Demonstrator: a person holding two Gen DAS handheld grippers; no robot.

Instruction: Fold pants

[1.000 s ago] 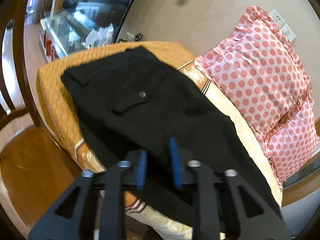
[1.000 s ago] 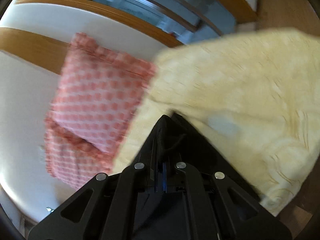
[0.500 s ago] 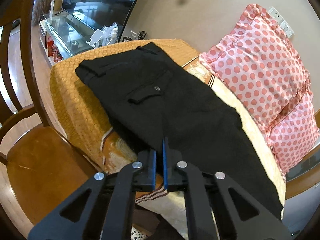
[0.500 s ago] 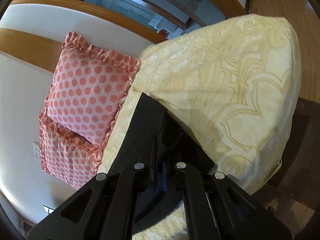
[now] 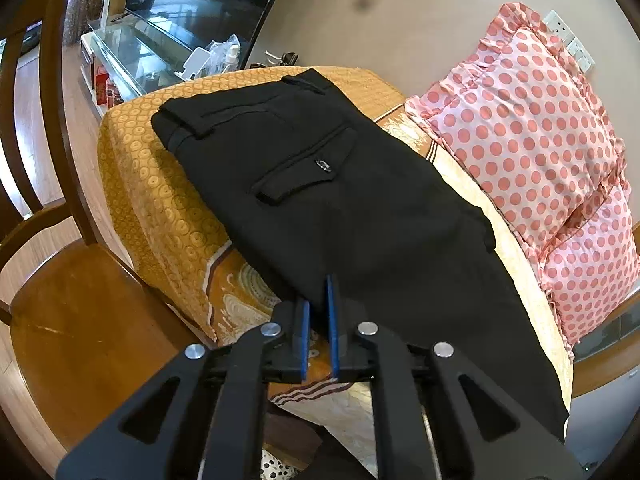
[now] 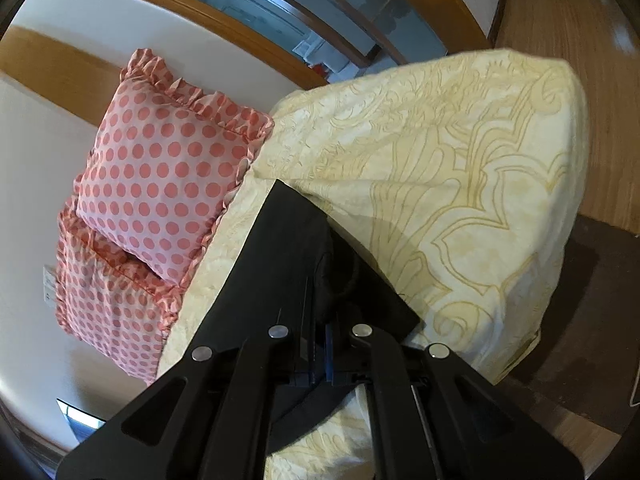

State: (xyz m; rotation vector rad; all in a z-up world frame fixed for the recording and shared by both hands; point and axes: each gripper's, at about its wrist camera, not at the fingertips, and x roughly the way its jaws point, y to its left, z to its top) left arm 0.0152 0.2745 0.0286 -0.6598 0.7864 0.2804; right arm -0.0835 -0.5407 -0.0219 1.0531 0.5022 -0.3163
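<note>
Now pinching the near edge of the long black cloth pants [image 5: 360, 200], spread flat across the frame's middle on the yellow patterned bedspread [image 6: 460, 152], with left gripper [image 5: 318, 312] and right gripper [image 6: 320, 344] both clamped tight, probably to lift and fold.

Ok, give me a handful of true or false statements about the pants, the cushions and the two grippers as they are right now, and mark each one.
1. The black pants lie on the patterned cover. True.
2. The back pocket flap has a button on it. True.
3. The cushions are plain blue. False: they are pink with red dots.
4. The right gripper is wide open above the cover. False: it is shut on the pants' fabric.
5. The left gripper is closed at the pants' near edge. True.
6. The pants are rolled into a ball. False: they are spread flat.
</note>
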